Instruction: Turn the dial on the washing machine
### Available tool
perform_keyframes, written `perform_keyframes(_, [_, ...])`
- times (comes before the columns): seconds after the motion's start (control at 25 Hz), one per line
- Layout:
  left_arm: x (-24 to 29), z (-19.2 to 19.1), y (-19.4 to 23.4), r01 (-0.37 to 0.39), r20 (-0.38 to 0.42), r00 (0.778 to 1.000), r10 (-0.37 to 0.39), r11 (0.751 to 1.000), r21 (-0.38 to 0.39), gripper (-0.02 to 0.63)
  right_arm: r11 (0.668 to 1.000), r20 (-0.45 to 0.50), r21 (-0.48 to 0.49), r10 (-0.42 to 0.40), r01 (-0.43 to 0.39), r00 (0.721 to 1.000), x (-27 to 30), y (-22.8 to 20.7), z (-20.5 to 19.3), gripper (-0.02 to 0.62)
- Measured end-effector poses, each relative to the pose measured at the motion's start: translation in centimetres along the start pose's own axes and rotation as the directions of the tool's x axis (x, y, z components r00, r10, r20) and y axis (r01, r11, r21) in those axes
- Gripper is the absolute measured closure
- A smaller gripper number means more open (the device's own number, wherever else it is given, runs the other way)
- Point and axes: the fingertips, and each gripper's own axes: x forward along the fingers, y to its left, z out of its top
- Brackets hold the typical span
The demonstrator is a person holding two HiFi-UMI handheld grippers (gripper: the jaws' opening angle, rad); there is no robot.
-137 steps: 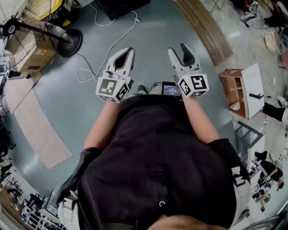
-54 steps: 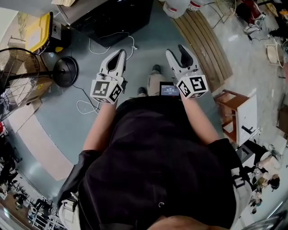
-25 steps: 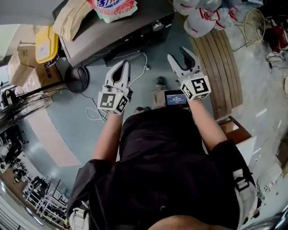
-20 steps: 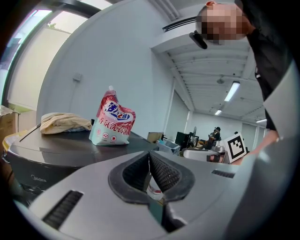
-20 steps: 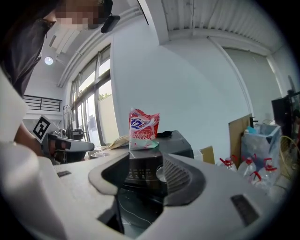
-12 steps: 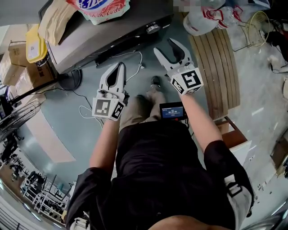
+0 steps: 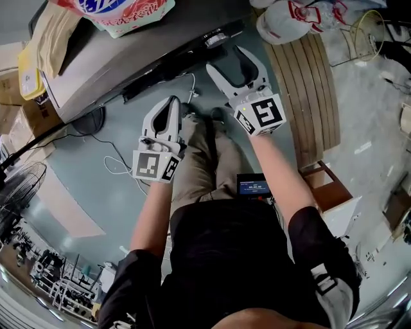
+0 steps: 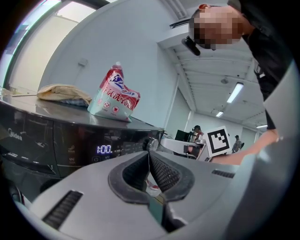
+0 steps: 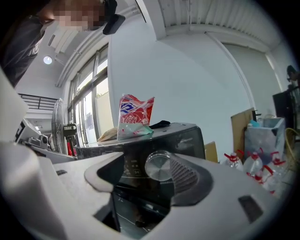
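The dark washing machine [image 7: 122, 64] stands at the top of the head view, and its silver dial [image 7: 215, 40] is on the front panel. My right gripper [image 7: 229, 60] is just short of that dial, and its jaws are opening. In the right gripper view the dial [image 9: 158, 166] shows in the gap of my right gripper [image 9: 146, 166], close by the right pad [image 9: 185, 176], with no pad pressing on it. My left gripper [image 7: 169, 108] hangs lower and to the left, shut on nothing. The left gripper [image 8: 149, 155] faces the lit display [image 8: 104, 149] and the dial [image 8: 151, 143].
A red and white detergent bag [image 7: 125, 11] and a beige cloth [image 7: 54, 32] lie on the machine's top. Wooden planks [image 7: 305, 83] and plastic bottles [image 7: 282, 22] are to the right. A fan base [image 7: 87, 119] and a white cable [image 7: 119, 164] are on the floor at left.
The person has stepped closer to the machine. The right gripper has moved forward toward the dial and its jaws have spread apart. The left gripper has stayed shut, lower and left.
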Motion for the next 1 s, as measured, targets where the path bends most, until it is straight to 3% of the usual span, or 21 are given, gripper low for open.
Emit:
perform_keyframes(0.16, [0.9, -1.8, 0.5, 0.006, -0.004, 1.0, -0.006, 1.0, -0.001, 0.611, 1.0, -0.026, -0.005, -0.027, 0.027, 0.999, 0.8, -1.1, -1.6, 0.273])
perform_keyframes(0.48, [2.8, -2.6, 1.8, 0.016, 0.049, 0.999, -0.019, 0.999, 0.05, 0.611, 0.997, -0.006, -0.024, -0.07, 0.07, 0.998, 2.8, -2.6, -2.8, 0.273])
perform_keyframes(1.0, [3.4, -4.1, 1.2, 0.049, 0.046, 0.998, -0.049, 0.999, -0.005, 0.611, 0.993, -0.006, -0.065, -0.1, 0.099, 0.995, 4.4, -3.0, -3.2, 0.275])
